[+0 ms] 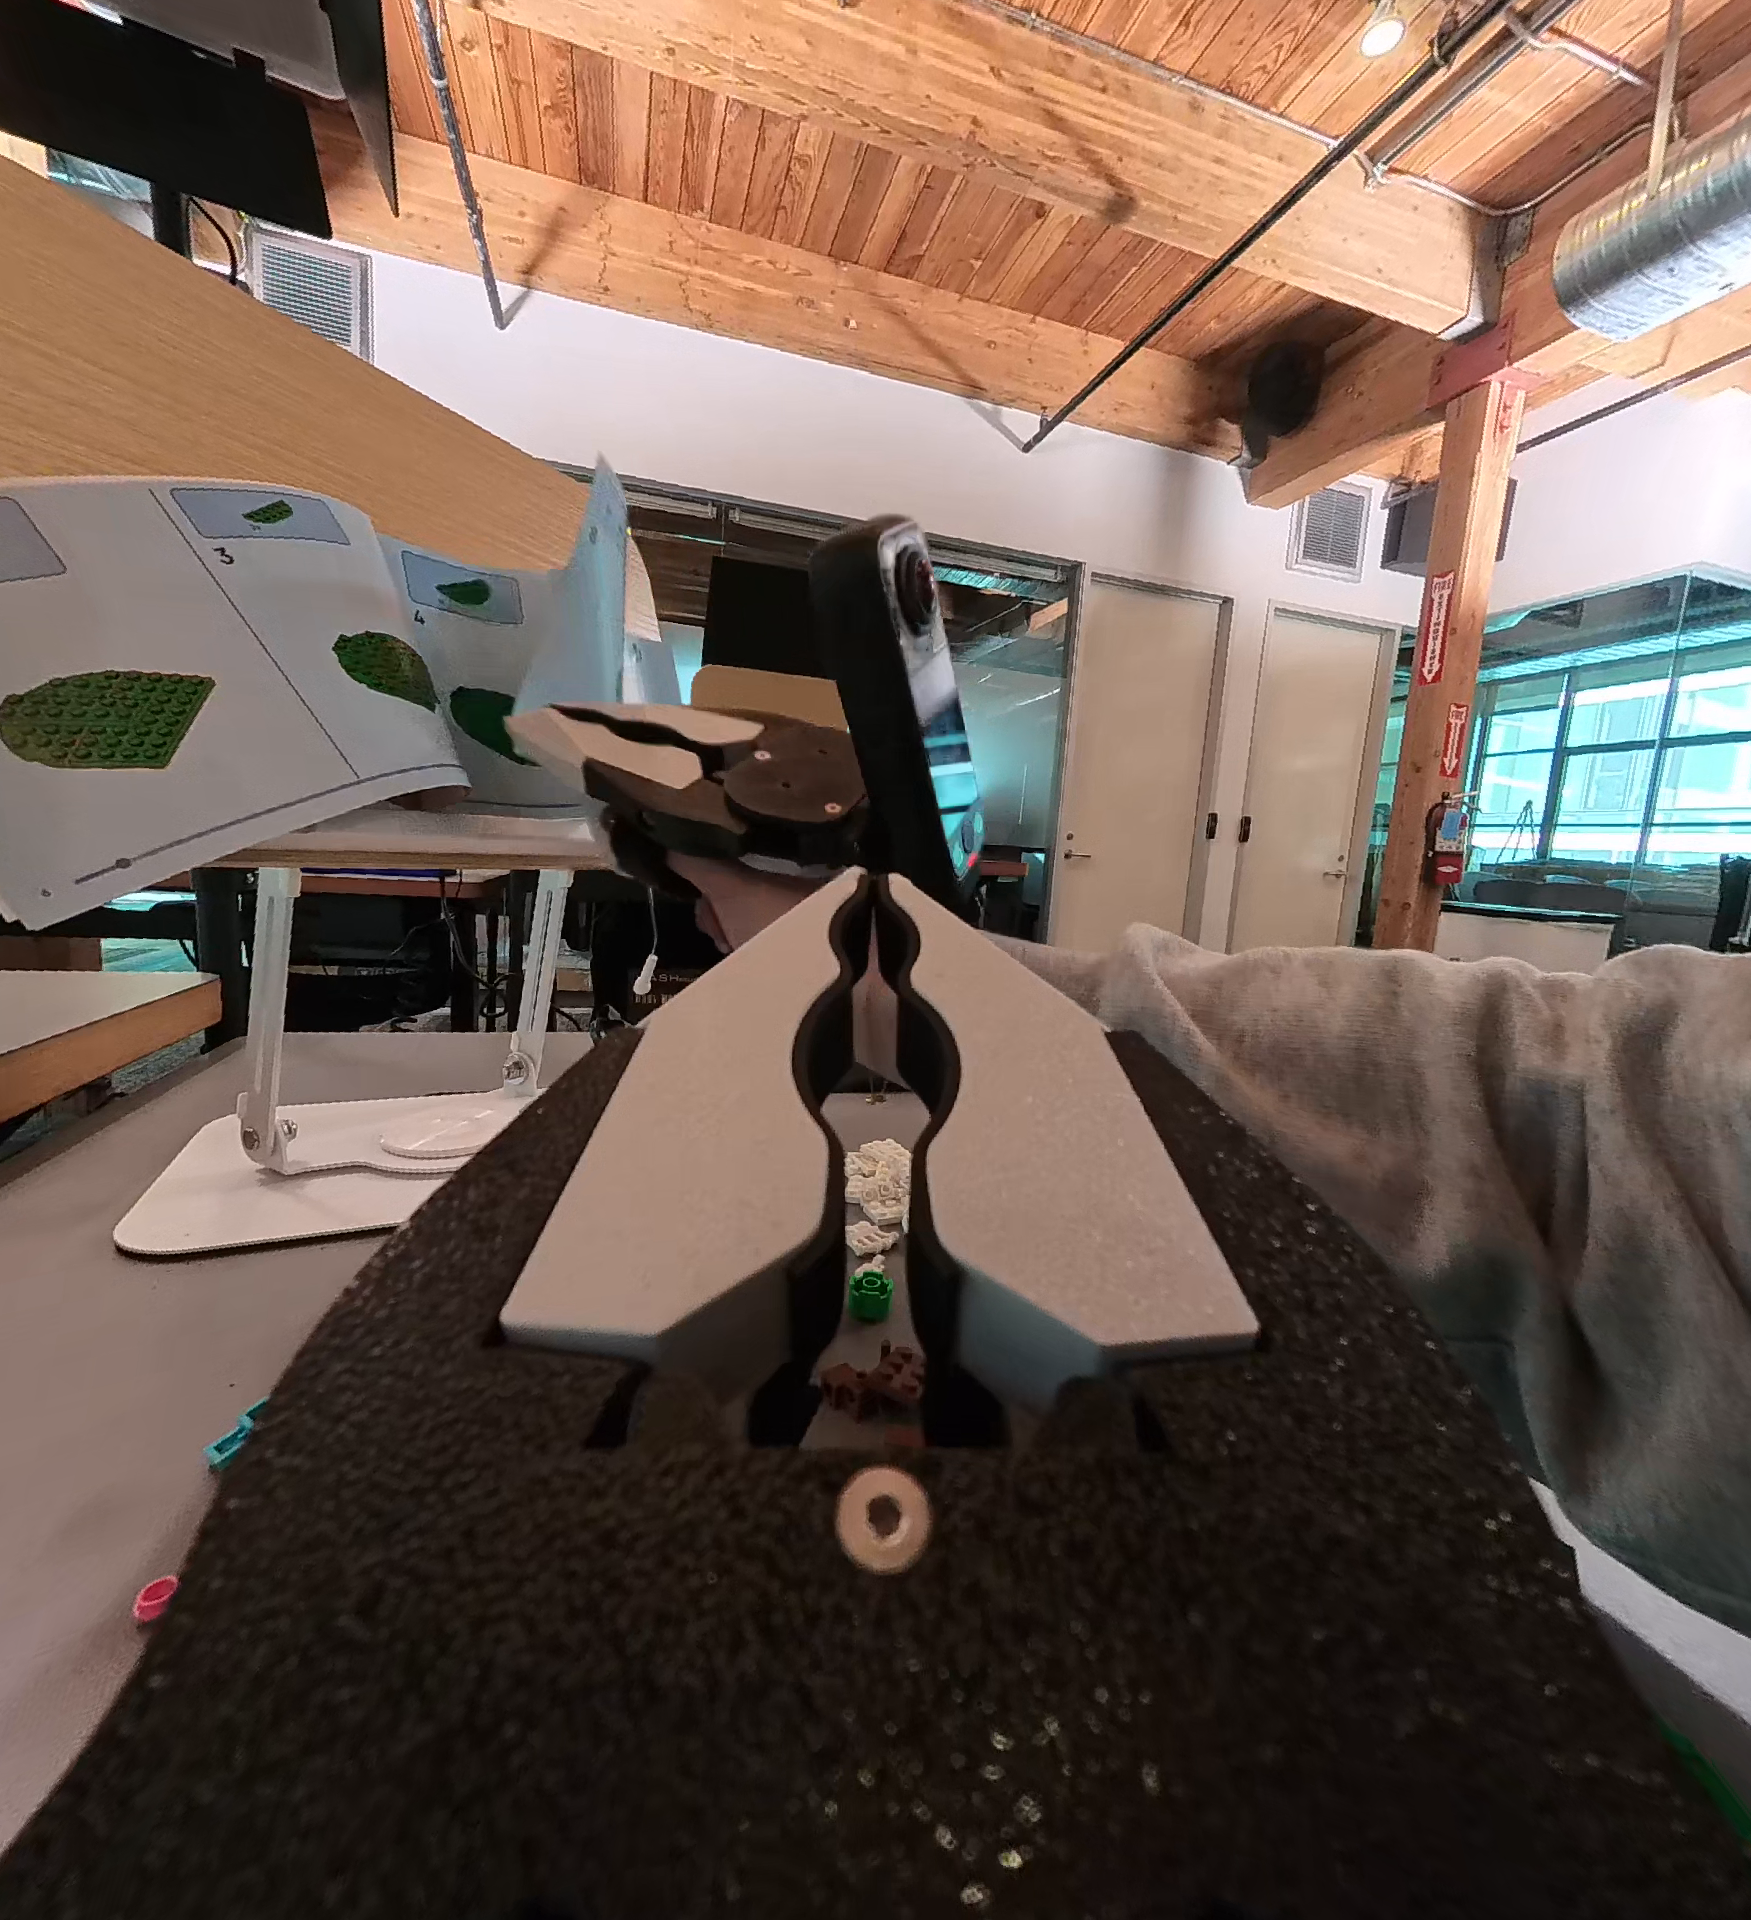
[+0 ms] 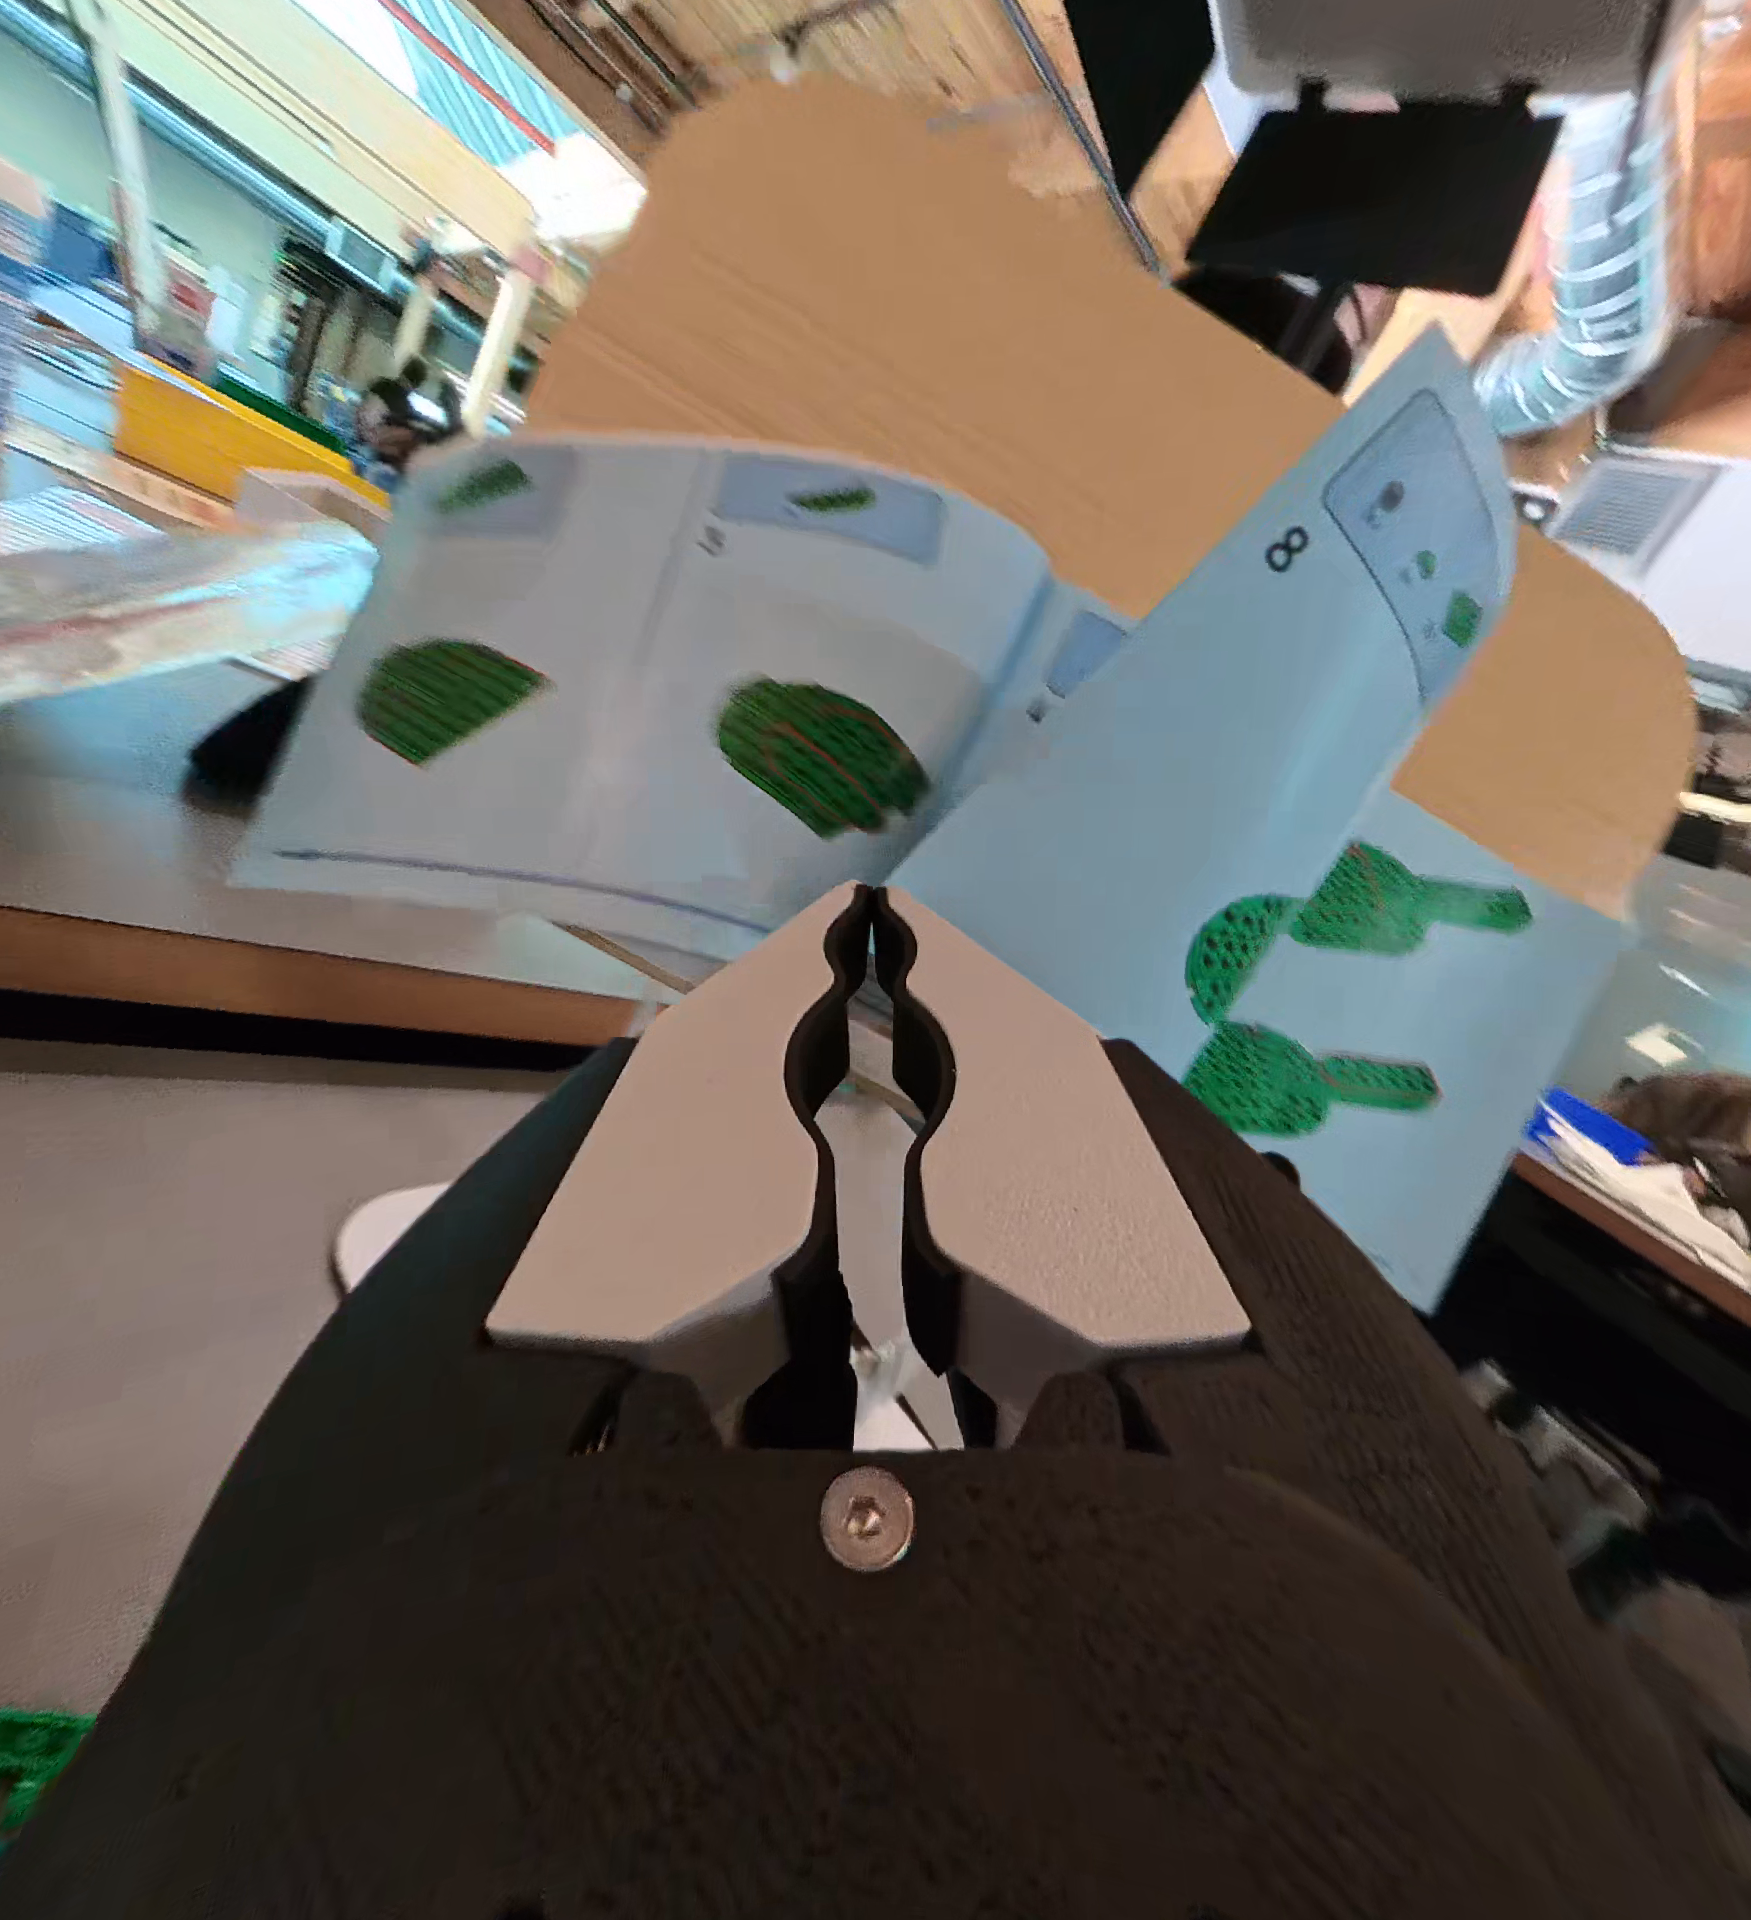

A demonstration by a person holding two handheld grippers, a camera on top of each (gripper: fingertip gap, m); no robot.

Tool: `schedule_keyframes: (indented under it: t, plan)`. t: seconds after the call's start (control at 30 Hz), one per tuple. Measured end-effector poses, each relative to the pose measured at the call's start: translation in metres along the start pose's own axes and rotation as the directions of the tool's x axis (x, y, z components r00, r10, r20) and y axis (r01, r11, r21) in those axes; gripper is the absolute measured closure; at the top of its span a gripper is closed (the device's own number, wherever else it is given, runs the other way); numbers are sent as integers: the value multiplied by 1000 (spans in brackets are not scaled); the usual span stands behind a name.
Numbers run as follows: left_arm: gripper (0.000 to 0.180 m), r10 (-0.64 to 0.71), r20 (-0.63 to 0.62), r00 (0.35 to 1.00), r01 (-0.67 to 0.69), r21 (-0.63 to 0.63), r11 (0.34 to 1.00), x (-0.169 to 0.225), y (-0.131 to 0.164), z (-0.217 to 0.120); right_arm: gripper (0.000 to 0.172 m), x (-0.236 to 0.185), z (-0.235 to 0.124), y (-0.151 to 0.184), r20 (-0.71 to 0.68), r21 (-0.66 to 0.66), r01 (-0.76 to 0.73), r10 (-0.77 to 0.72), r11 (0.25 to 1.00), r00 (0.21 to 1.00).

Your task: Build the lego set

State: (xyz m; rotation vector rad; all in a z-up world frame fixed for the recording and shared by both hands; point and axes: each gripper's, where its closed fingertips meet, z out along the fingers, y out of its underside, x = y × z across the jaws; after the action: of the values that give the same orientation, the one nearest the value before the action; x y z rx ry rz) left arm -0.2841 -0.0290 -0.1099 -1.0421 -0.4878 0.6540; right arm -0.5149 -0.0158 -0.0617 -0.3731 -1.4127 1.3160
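Both claws are closed on nothing: the right gripper [image 2: 869, 891] at the open, pale-blue paper booklet [image 2: 663, 665] with green pictures, the left gripper [image 1: 873, 881] above small white plastic bricks [image 1: 876, 1184].

Upright booklet page [image 2: 1214, 831] just ahead

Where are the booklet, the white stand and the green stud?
booklet [image 1: 175, 665]: left wrist view, on its open left page.
white stand [image 1: 258, 1195]: left wrist view, on its flat base.
green stud [image 1: 869, 1298]: left wrist view, on its top.
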Motion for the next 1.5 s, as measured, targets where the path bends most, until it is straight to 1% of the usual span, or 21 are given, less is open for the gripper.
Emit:
schedule_keyframes:
  t: [0.1,0.23,0.43,0.53,0.57,0.63,0.67,0.7,0.77,0.8,0.87,0.9,0.93,1.0,1.07,1.13,1.2,1.27,1.3,1.37,1.5]
  plan:
    - [180,0,-1,1000,0,-2,1000,0,0,0,172,-24,2,-18,68,42,21,-23,999,997]
    - [180,3,-2,1000,-3,-1,1000,1,0,0,172,-59,6,-32,176,68,30,-41,997,983]
    - [180,4,-1,1000,-4,1,1000,0,0,0,172,-130,19,-41,404,71,81,-102,994,909]
    - [180,2,-1,1000,-2,2,1000,0,0,0,172,-156,32,-39,466,71,107,-128,992,875]
    - [180,2,-2,1000,-2,2,1000,0,0,0,167,-166,32,-40,501,87,108,-138,990,854]
    - [180,1,-2,1000,-1,0,1000,0,0,0,146,-190,22,-45,598,112,124,-167,986,784]
    - [180,0,-2,1000,0,1,1000,0,0,0,140,-194,13,-52,612,153,137,-202,979,764]
    - [180,-2,-1,1000,2,1,1000,-1,0,0,140,-193,4,-61,597,216,154,-255,964,761]
    - [180,-5,-1,1000,5,3,1000,-1,-1,0,145,-177,-15,-75,506,327,201,-351,923,788]
    - [180,-4,-2,1000,4,3,1000,0,-1,0,149,-162,-21,-79,436,356,228,-377,906,817]
    - [180,-3,-4,1000,3,4,1000,0,-1,0,156,-120,-31,-82,264,375,271,-382,887,886]
    - [180,-2,-4,1000,2,5,1000,0,-1,0,160,-94,-35,-81,166,361,285,-362,888,917]
    - [180,-1,-3,1000,1,4,1000,0,-1,0,163,-66,-37,-78,75,325,284,-324,902,943]
    - [180,4,-2,1000,-4,4,1000,0,-1,0,163,-18,-43,-69,-40,264,166,-161,950,986]
    - [180,10,-2,1000,-10,2,1000,0,0,0,163,19,-47,-56,-122,228,49,-21,972,992]
    - [180,15,-3,1000,-15,2,1000,1,0,0,164,52,-44,-29,-230,134,-51,81,990,970]
    - [180,19,-4,1000,-19,3,1000,1,-1,0,166,68,-38,5,-272,24,-172,172,985,947]
    - [180,18,-6,1000,-18,3,1000,1,-1,0,166,67,-30,33,-261,-68,-276,250,959,932]
    - [180,16,-6,1000,-16,3,1000,2,0,0,166,65,-28,40,-249,-86,-315,286,945,925]
    - [180,13,-8,1000,-13,2,1000,2,0,0,166,61,-24,46,-231,-95,-352,323,931,918]
    - [180,10,-8,1000,-9,3,1000,2,0,0,166,55,-20,49,-214,-108,-361,333,926,918]
